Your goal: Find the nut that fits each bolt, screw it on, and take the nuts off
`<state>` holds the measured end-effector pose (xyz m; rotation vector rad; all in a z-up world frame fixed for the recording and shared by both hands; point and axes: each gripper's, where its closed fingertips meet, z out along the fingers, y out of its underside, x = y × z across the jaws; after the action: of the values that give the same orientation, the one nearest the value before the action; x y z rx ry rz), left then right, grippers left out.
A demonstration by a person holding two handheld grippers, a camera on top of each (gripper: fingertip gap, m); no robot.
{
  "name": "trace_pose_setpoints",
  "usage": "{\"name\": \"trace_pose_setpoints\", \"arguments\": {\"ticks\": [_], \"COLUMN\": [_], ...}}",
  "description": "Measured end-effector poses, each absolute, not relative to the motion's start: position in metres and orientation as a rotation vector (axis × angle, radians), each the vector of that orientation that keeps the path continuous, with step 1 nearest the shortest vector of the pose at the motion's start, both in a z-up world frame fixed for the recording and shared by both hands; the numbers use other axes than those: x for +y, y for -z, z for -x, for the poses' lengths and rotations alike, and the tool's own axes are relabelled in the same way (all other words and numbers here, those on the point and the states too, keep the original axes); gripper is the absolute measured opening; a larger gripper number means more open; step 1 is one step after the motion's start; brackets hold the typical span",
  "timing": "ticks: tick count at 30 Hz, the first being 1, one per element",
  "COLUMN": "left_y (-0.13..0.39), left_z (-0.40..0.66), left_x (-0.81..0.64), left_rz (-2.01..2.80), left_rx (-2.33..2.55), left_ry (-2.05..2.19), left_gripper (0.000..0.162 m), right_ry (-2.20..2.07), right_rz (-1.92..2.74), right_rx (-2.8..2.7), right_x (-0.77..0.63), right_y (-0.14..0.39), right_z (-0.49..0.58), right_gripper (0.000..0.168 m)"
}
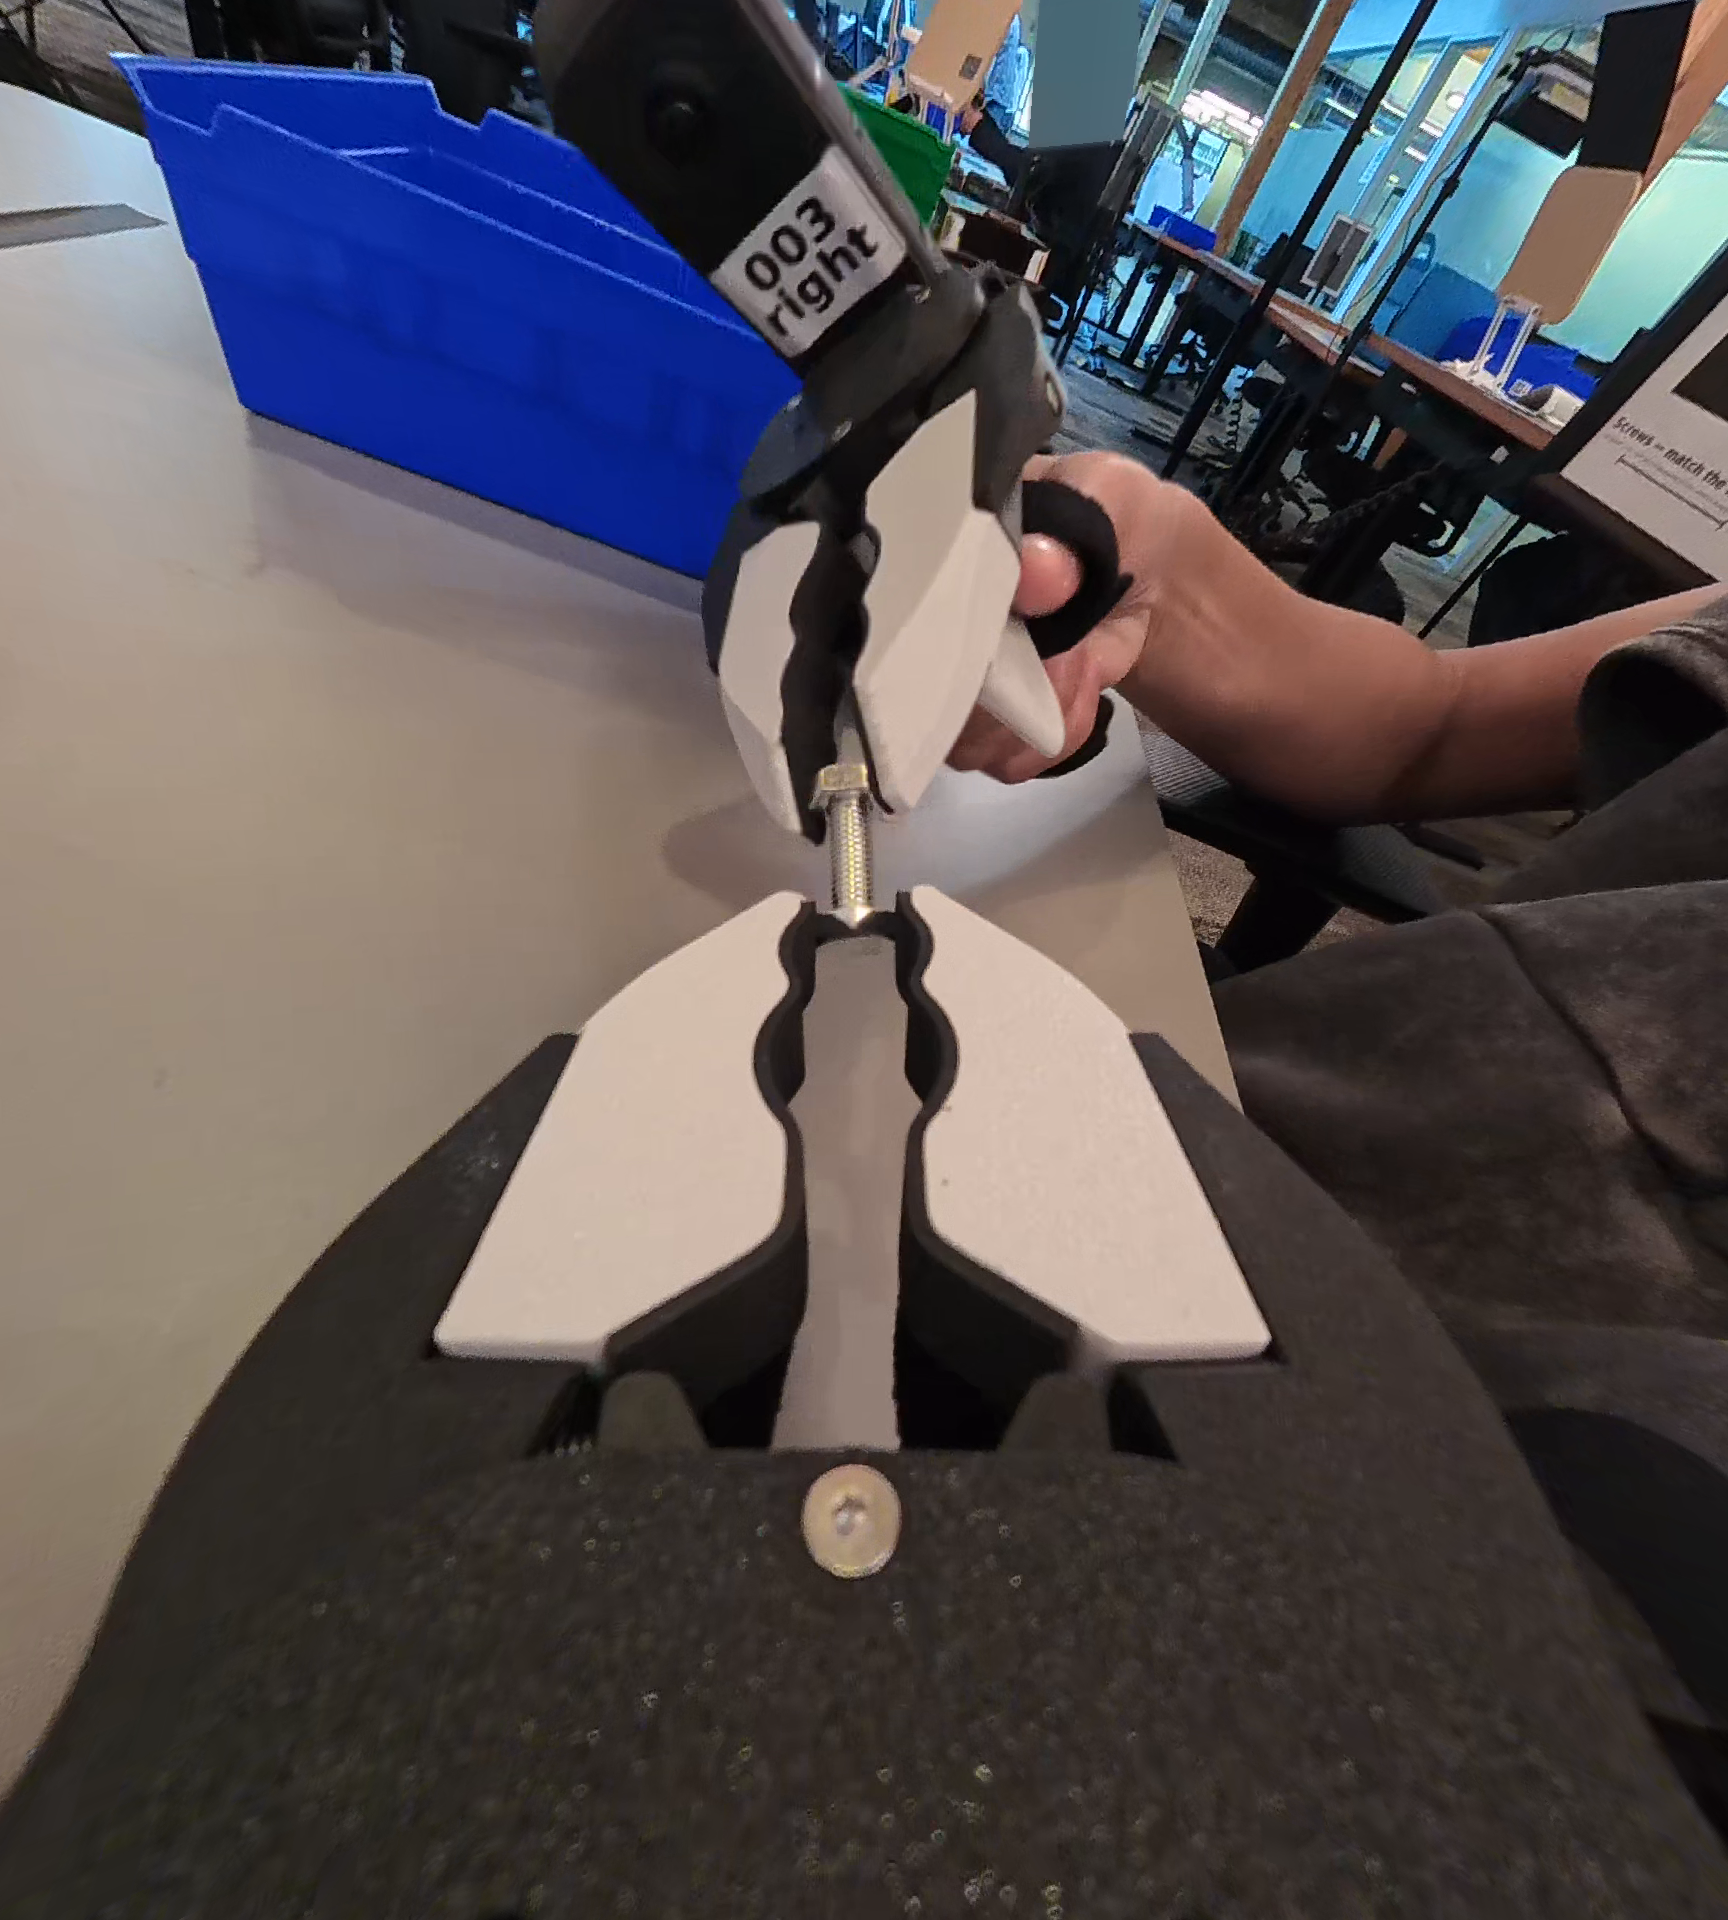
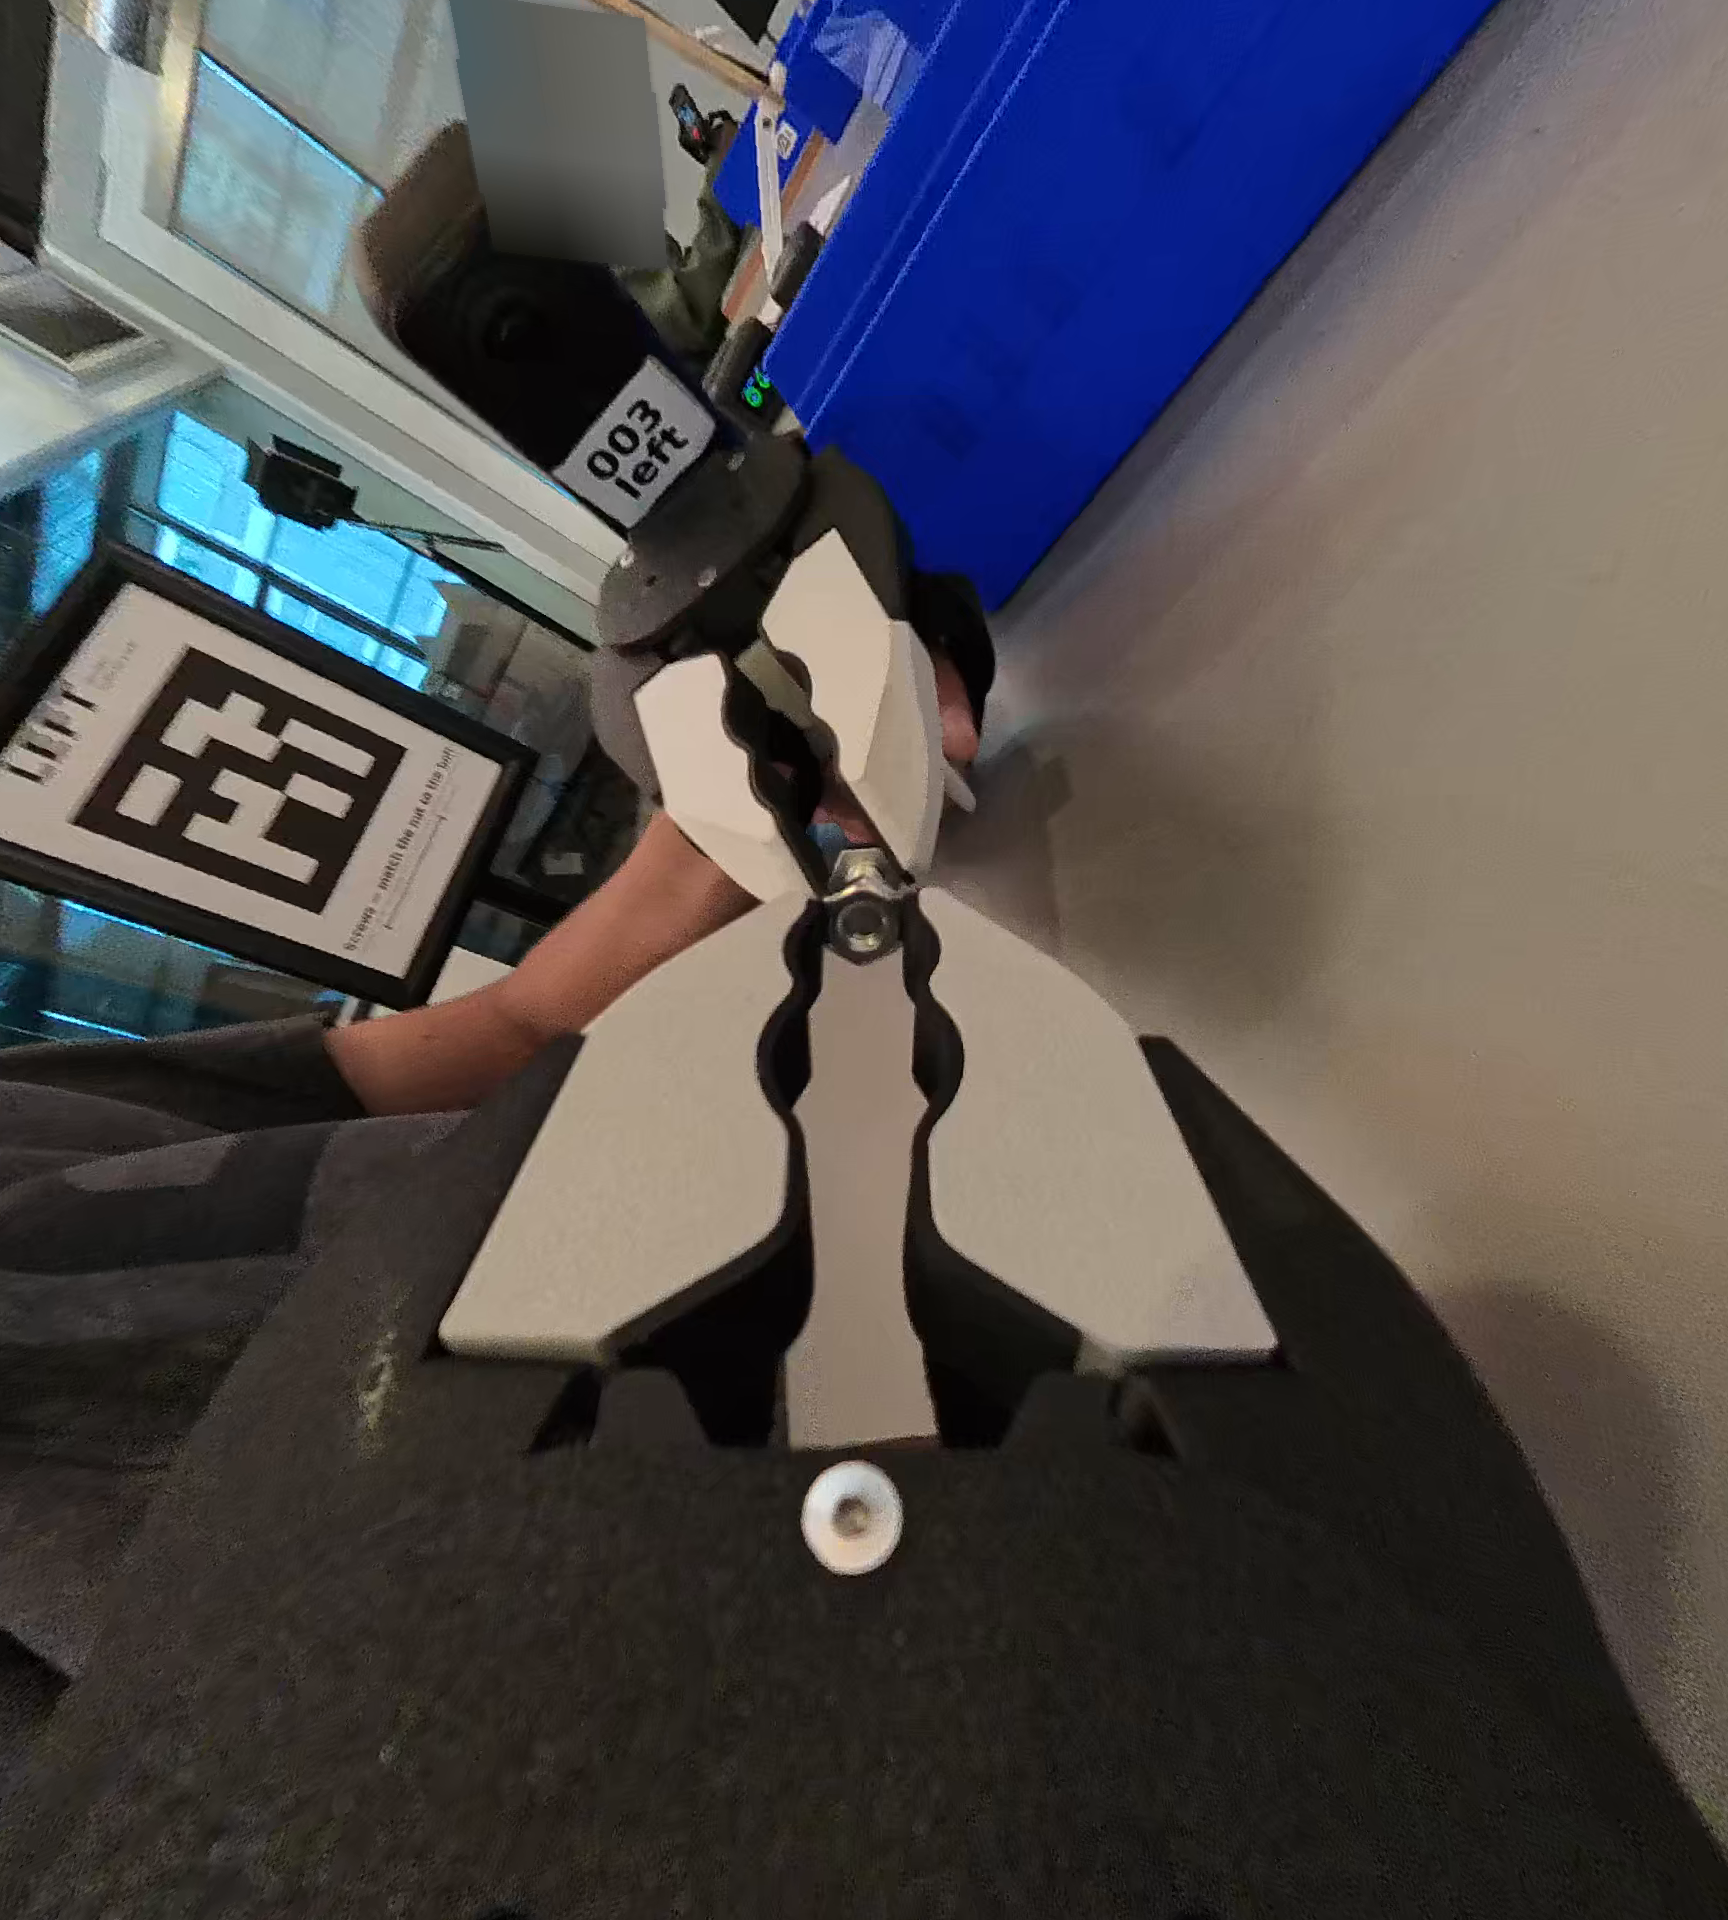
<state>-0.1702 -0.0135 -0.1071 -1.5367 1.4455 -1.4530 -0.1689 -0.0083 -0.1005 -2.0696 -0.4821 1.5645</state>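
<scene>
A silver bolt point(image 1: 852, 862) hangs in the air between my two grippers, above the table's near edge. My left gripper point(image 1: 855, 916) is shut on the bolt's head end. My right gripper point(image 1: 844, 800) comes down from above and is shut on a silver hex nut point(image 1: 839, 781) at the top of the thread. In the right wrist view my right gripper point(image 2: 860, 920) pinches the nut point(image 2: 858, 925) end-on, with the bolt's tip showing in its hole. The left gripper point(image 2: 862, 868) meets it from beyond, on the bolt head point(image 2: 865, 864).
A blue plastic bin point(image 1: 444, 270) stands on the grey table point(image 1: 216, 831) behind the grippers; it also shows in the right wrist view point(image 2: 1047, 260). The table's edge point(image 1: 1187, 935) runs just right of the grippers. A person's hand point(image 1: 1151, 644) and dark sleeve lie beyond it. A framed sign point(image 2: 216, 790) stands off the table. Left and right tips are no more than a few centimetres apart.
</scene>
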Motion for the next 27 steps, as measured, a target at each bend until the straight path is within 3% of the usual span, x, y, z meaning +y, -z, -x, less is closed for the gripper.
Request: {"name": "trace_pose_setpoints", "arguments": {"ticks": [6, 18, 24, 27], "left_y": [0.102, 0.095, 0.085, 0.083], "left_z": [0.172, 0.179, 0.180, 0.179], "left_x": [-0.026, -0.039, -0.045, -0.042], "left_rz": [1.528, 1.562, 1.528, 1.490], "left_rx": [1.462, 1.469, 1.472, 1.448], "left_ry": [1.607, 1.877, 1.907, 1.889], "left_gripper": [0.014, 0.014, 0.014, 0.014], "right_ry": [-1.071, 0.580, 0.670, 0.345], "right_rz": [1.932, 0.870, 0.716, 0.968], "right_rx": [-1.007, -1.659, -1.594, -1.486], "right_x": [-0.023, -0.031, -0.039, -0.038], "right_y": [0.102, 0.093, 0.083, 0.085], "right_z": [0.169, 0.168, 0.171, 0.171], "right_gripper": [0.015, 0.015, 0.014, 0.015]}}
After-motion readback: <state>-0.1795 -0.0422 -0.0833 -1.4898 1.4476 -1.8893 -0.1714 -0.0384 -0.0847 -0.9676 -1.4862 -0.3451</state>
